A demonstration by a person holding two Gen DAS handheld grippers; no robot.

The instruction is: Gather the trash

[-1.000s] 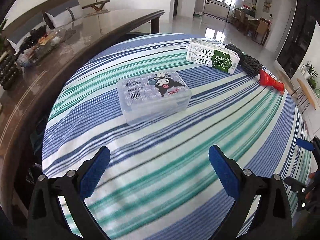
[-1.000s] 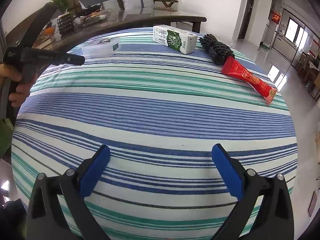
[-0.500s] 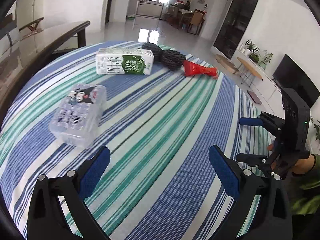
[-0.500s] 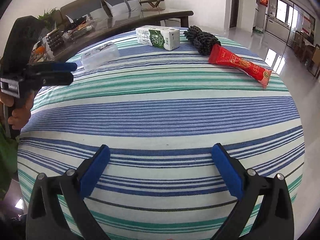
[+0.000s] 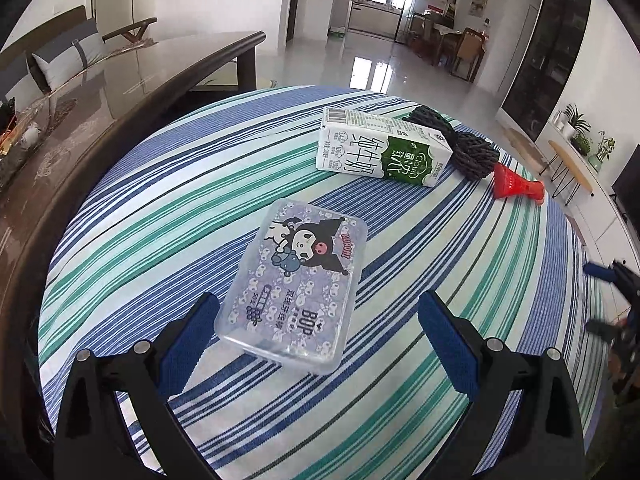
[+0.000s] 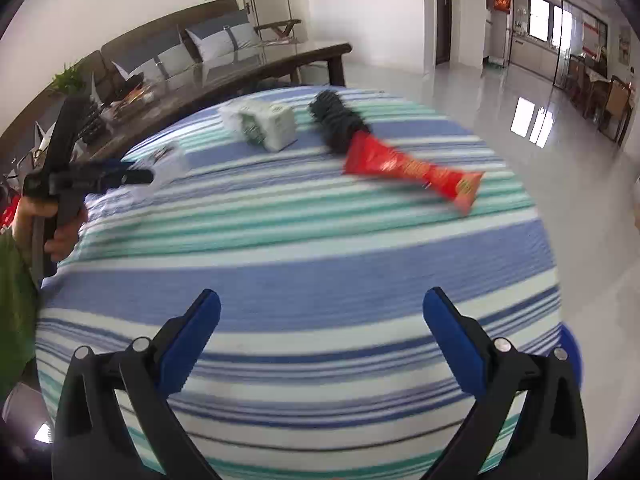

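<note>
On the striped tablecloth point(image 5: 168, 224) lie a clear plastic box with a cartoon lid point(image 5: 296, 280), a white-green milk carton point(image 5: 380, 152), a black mesh bundle point(image 5: 472, 148) and a red wrapper point(image 5: 516, 188). My left gripper point(image 5: 320, 332) is open, its fingers on either side of the box's near end. My right gripper point(image 6: 320, 332) is open and empty over the near cloth, well short of the red wrapper point(image 6: 412, 168), the carton point(image 6: 264, 124) and the mesh bundle point(image 6: 336, 120). The left gripper also shows at the left of the right wrist view point(image 6: 120, 176).
A dark wooden glass-topped table point(image 5: 100, 96) with clutter borders the round table on the left. A sofa with cushions point(image 6: 180, 48) stands behind it. Shiny floor lies beyond the table's far and right edges.
My left gripper swung back left and closed in on the plastic box, which now sits between its fingers. My right gripper moved toward the red wrapper; its view is motion-blurred.
</note>
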